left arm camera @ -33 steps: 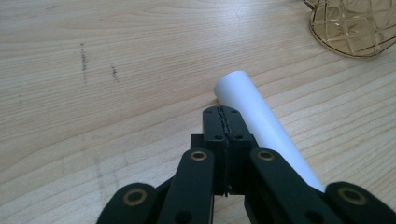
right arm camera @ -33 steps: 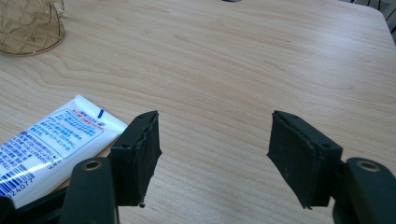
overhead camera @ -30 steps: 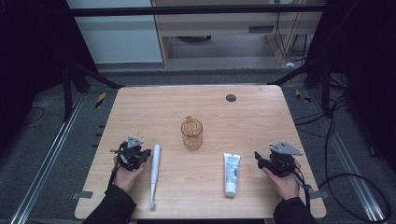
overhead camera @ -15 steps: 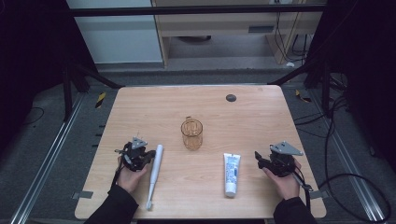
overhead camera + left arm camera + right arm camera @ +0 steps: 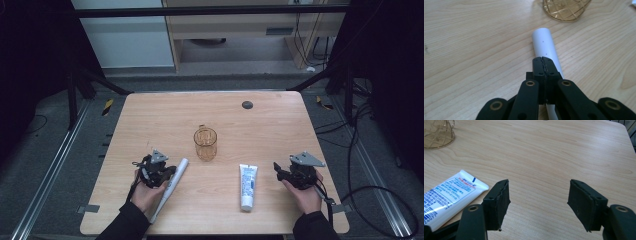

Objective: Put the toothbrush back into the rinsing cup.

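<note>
Left gripper sits at the near left of the table, held in the person's left hand. In the left gripper view its jaws are pressed together with no gap, directly above the white tube, which runs out from under them toward the glass cup. Whether the jaws touch the tube cannot be told. From above, the tube lies slantwise, its far end pointing toward the cup at the table's centre, its near end close to the front edge.

Right gripper sits at the near right, held in the right hand. In the right gripper view its jaws stand wide apart with bare wood between them, holding nothing. The toothpaste lies flat just beside its left jaw, apart from it. From above, the toothpaste lies between the tube and the right gripper, lengthwise toward the person.
</note>
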Demonstrator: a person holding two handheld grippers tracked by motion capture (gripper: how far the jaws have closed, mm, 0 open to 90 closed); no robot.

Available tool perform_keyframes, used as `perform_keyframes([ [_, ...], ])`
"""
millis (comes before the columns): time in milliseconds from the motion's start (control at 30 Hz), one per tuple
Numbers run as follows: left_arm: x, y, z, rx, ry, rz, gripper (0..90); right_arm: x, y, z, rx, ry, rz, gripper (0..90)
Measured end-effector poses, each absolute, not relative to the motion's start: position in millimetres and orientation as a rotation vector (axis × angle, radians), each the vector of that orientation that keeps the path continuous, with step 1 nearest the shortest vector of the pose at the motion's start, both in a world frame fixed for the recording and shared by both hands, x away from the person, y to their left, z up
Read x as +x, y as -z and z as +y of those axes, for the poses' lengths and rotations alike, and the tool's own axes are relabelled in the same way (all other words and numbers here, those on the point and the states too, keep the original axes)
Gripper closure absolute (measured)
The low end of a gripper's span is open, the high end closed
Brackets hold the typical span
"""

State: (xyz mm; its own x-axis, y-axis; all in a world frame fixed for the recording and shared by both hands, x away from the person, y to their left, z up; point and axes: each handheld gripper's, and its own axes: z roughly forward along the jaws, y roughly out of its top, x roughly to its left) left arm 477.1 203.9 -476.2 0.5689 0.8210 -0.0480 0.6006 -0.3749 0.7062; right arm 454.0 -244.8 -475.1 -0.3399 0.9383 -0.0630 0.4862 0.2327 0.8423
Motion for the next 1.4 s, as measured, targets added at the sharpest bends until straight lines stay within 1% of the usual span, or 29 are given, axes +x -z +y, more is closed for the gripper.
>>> perform_keyframes([
  [333,460,450,218,2.013,-0.411,1.105,89.6,452,474,-246,1.301,-1.002,1.921,33.5],
  [500,448,445,225,1.985,-0.406,1.120,89.6,452,474,-246,1.299,-1.002,1.917,33.6],
  [1000,418,463,230,2.061,-0.392,1.150,89.6,448,475,-247,1.301,-0.993,1.918,33.7],
  [1400,413,473,233,2.110,-0.395,1.180,89.6,448,476,-248,1.306,-0.988,1.918,33.7],
])
